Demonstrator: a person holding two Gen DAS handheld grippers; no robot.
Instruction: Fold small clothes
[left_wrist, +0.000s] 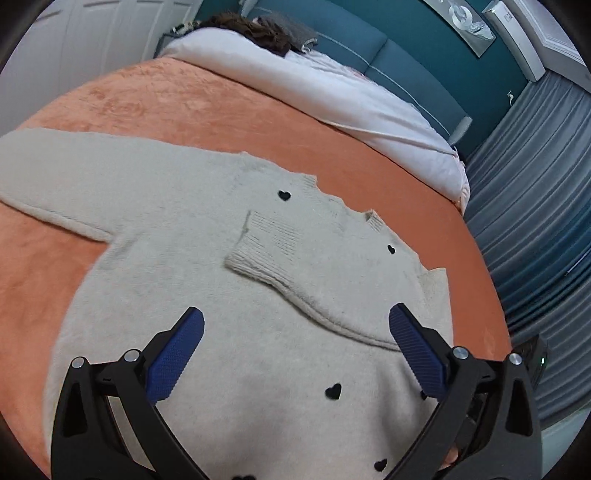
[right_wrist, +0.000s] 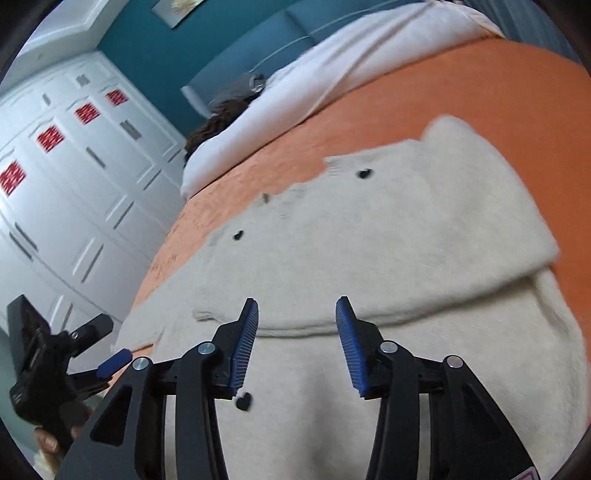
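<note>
Left wrist: sweater (left_wrist: 192, 266) flat, neckline far, one sleeve outstretched left; left gripper (left_wrist: 295, 332), right gripper (right_wrist: 297, 328) spread, empty.

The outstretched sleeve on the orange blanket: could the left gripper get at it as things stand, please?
Probably yes: the sleeve lies flat and uncovered on the blanket, and the left gripper hangs open and empty over the sweater.

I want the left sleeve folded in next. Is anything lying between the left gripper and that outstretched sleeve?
Nothing visible. The left gripper hangs open over the cream sweater; the outstretched sleeve lies flat on the orange blanket, uncovered.
</note>
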